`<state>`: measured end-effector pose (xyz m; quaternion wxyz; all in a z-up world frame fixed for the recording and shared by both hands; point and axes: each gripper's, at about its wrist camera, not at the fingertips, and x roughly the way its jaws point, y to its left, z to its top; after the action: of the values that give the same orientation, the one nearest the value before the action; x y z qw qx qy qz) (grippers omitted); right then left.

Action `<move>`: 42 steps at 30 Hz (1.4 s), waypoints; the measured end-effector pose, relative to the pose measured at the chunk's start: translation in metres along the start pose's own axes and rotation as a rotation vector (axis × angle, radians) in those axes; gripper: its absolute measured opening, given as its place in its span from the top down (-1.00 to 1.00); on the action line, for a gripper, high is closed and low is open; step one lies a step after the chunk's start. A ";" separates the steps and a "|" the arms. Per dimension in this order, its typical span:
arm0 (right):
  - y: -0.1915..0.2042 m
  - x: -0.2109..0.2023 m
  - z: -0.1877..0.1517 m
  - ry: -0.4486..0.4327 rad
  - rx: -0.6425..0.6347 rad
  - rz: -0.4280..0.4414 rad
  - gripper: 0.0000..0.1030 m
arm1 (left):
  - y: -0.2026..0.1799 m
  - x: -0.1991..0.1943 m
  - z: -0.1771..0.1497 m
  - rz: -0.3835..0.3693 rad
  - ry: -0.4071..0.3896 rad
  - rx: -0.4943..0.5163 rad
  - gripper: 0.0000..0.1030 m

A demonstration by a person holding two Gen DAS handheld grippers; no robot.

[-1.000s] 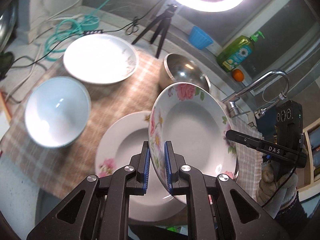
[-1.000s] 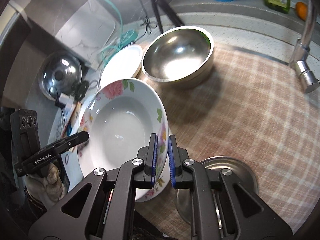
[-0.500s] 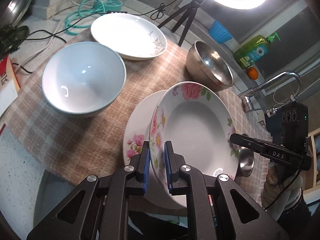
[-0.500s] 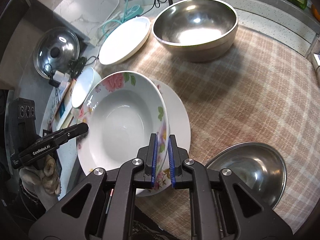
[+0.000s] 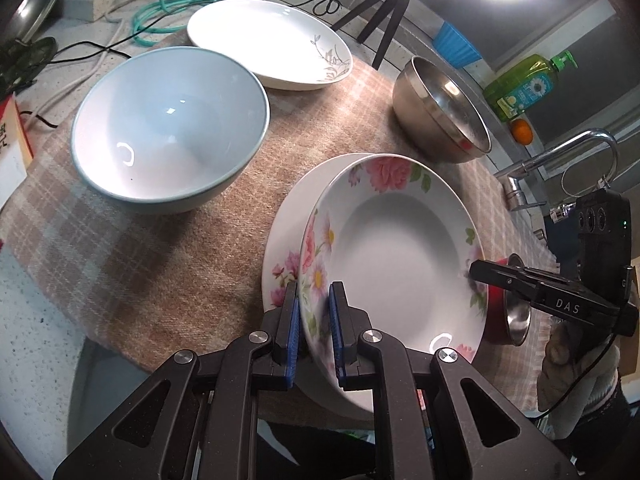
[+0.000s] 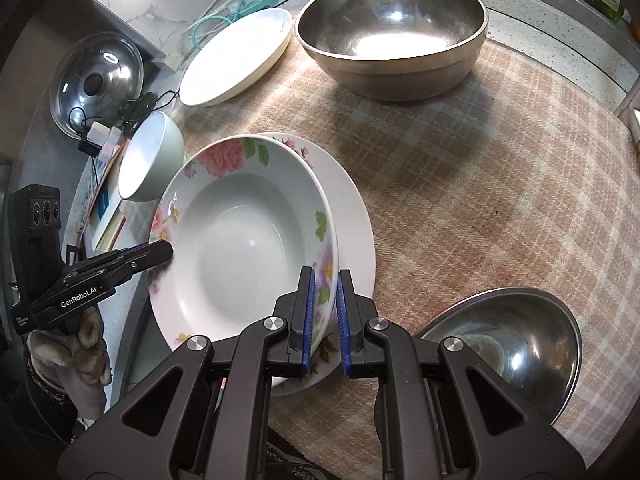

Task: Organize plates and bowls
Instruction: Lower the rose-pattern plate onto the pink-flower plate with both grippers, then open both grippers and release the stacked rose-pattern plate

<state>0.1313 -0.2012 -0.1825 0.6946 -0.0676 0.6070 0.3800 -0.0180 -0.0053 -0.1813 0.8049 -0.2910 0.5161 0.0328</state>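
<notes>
A deep plate with pink flowers (image 5: 396, 248) (image 6: 240, 240) is held by both grippers on opposite rims. My left gripper (image 5: 314, 334) is shut on its near rim; my right gripper (image 6: 325, 316) is shut on the other rim. The plate sits low over a second flowered plate (image 5: 280, 248) (image 6: 356, 240) on the plaid cloth, slightly offset from it. A pale blue bowl (image 5: 168, 128) (image 6: 150, 160) stands to the left. A white plate (image 5: 272, 44) (image 6: 236, 60) lies behind it. A large steel bowl (image 5: 440, 112) (image 6: 392, 28) stands at the back.
A small steel bowl (image 6: 504, 344) with a red outside (image 5: 508, 320) stands by the right gripper. A tripod (image 5: 384, 12), soap bottle (image 5: 524, 88), blue cup (image 5: 456, 44), faucet (image 5: 560, 160), pot lid (image 6: 96, 84) and cables (image 5: 180, 4) ring the cloth.
Both grippers have lowered the flowered plate down onto the matching plate beneath. The cloth and bowls appear closer.
</notes>
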 end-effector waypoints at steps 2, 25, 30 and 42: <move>0.003 0.003 0.002 0.003 -0.006 -0.010 0.77 | 0.000 0.000 0.000 0.004 0.000 0.002 0.76; 0.020 0.013 0.006 0.030 -0.049 -0.060 0.29 | -0.010 0.003 0.001 0.041 0.017 0.054 0.75; 0.020 0.010 0.007 0.020 -0.054 -0.066 0.28 | -0.011 0.002 0.001 0.059 0.013 0.060 0.75; 0.021 -0.007 0.007 -0.032 -0.056 -0.059 -0.05 | -0.014 -0.002 0.003 0.084 0.012 0.085 0.42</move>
<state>0.1241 -0.1860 -0.1672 0.7132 -0.0987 0.5826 0.3771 -0.0110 -0.0150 -0.1727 0.8114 -0.2349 0.5335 0.0431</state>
